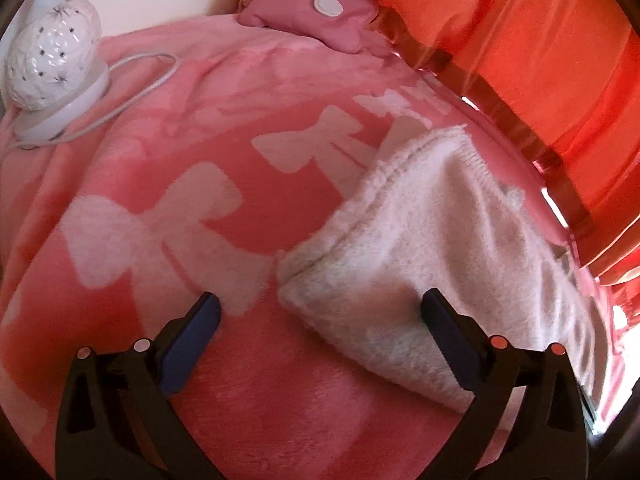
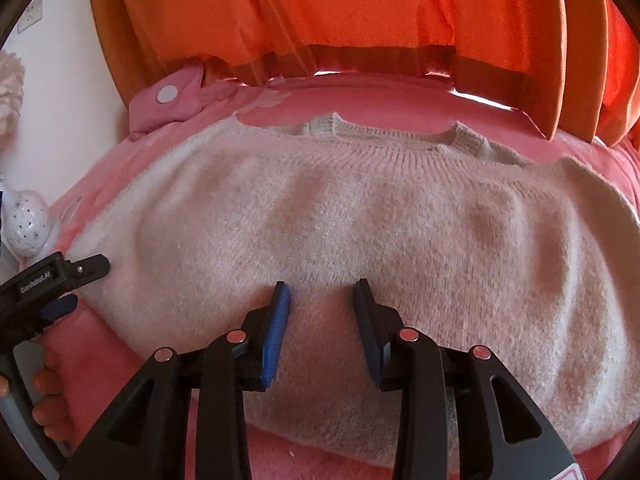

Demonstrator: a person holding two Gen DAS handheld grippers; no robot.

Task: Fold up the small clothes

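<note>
A fluffy white knit sweater (image 2: 340, 232) lies flat on a pink blanket with white bows (image 1: 160, 200), its ribbed neckline toward the far edge. In the left wrist view its folded left corner (image 1: 420, 248) lies at the right. My left gripper (image 1: 320, 308) is wide open; the sweater's corner lies between the fingers, and the right finger (image 1: 444, 332) is over the fabric. My right gripper (image 2: 322, 300) is partly open just above the sweater's lower middle, with nothing between the jaws. The left gripper also shows in the right wrist view (image 2: 68, 276), at the sweater's left edge.
A white ceramic lamp (image 1: 52, 64) with a cord stands at the blanket's far left. A pink pouch with a white button (image 1: 316, 20) lies at the far edge. Orange curtains (image 2: 340, 12) hang behind. A white wall (image 2: 52, 80) is at the left.
</note>
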